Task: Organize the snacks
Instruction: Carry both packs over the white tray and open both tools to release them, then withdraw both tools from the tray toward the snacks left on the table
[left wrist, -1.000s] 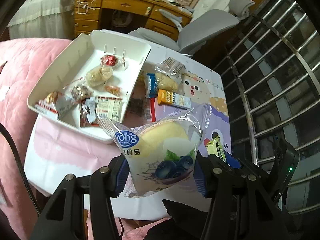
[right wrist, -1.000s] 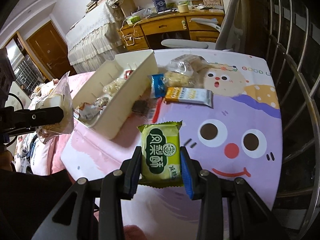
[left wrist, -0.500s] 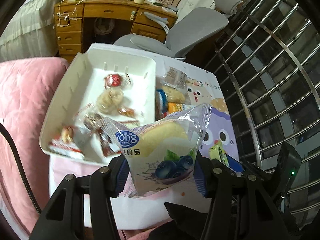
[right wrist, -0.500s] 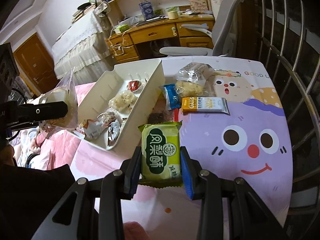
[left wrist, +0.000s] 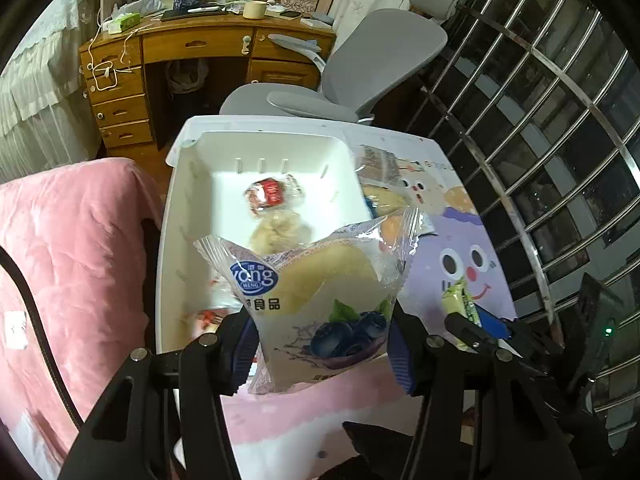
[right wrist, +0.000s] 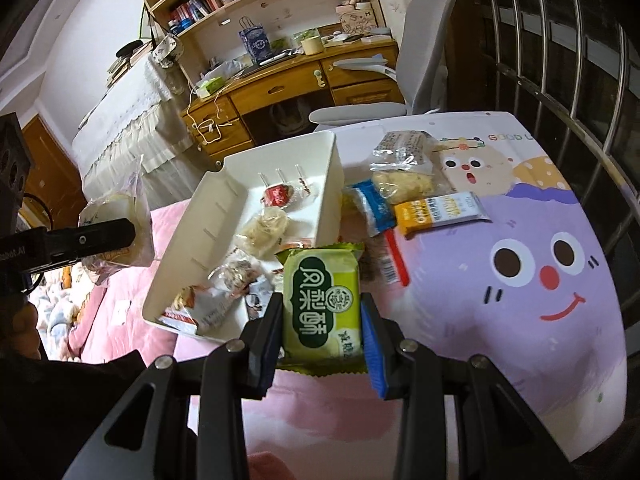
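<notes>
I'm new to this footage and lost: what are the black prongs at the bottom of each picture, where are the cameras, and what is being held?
There is no robot: a person holds a two-finger tool in each hand, with a camera looking along its prongs. In the left view, the left hand-held gripper clamps a clear blueberry bread packet. In the right view, the right hand-held gripper clamps a green pastry packet. Ahead is a cartoon-printed table with a white tray already holding several wrapped snacks. Beside the tray lie an orange bar and a blue packet.
</notes>
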A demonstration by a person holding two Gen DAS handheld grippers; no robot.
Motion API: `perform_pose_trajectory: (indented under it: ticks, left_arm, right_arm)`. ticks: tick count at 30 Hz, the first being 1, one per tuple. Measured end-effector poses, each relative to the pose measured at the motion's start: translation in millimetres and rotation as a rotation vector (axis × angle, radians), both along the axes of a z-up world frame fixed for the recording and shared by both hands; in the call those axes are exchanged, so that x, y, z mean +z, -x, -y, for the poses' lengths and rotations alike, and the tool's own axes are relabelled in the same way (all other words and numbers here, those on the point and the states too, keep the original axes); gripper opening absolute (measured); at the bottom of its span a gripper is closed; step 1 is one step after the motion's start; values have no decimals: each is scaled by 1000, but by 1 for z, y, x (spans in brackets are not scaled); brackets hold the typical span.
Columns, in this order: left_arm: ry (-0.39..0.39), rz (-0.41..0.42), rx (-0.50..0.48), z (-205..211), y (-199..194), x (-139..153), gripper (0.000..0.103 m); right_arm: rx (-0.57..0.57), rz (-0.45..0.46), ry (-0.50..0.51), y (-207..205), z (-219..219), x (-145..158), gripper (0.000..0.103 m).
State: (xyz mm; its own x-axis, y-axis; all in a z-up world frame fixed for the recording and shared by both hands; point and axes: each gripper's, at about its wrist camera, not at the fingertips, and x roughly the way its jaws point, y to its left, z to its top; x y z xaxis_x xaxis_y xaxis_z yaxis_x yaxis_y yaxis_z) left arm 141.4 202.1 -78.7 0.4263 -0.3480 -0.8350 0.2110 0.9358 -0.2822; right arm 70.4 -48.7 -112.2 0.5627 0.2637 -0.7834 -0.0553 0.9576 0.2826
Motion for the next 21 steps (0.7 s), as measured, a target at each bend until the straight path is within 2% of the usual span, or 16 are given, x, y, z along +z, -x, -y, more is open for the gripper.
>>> perform_pose_trajectory:
  ticks: [6, 11, 14, 16, 20, 21]
  left_arm:
    - [-20, 10, -24, -24, -11, -1, 55]
    - [-7, -15, -17, -39, -19, -7, 55]
    - [-25, -7, -32, -40, -21, -9, 57]
    - [-54, -9, -21, -38, -22, -11, 71]
    - [-47, 2, -8, -37, -20, -11, 74]
    - [-51, 2, -10, -36, -19, -11, 78]
  right_arm:
    - [-18, 20, -26, -4, -27, 3, 37]
    - [9, 44, -33, -9, -53, 6, 37]
    - [20, 59, -28, -10, -63, 9, 37]
    - [21, 62, -23, -12, -67, 9, 38]
    - [-21, 14, -63, -19, -63, 3, 48]
    - [-35, 7, -80, -19, -61, 3, 49]
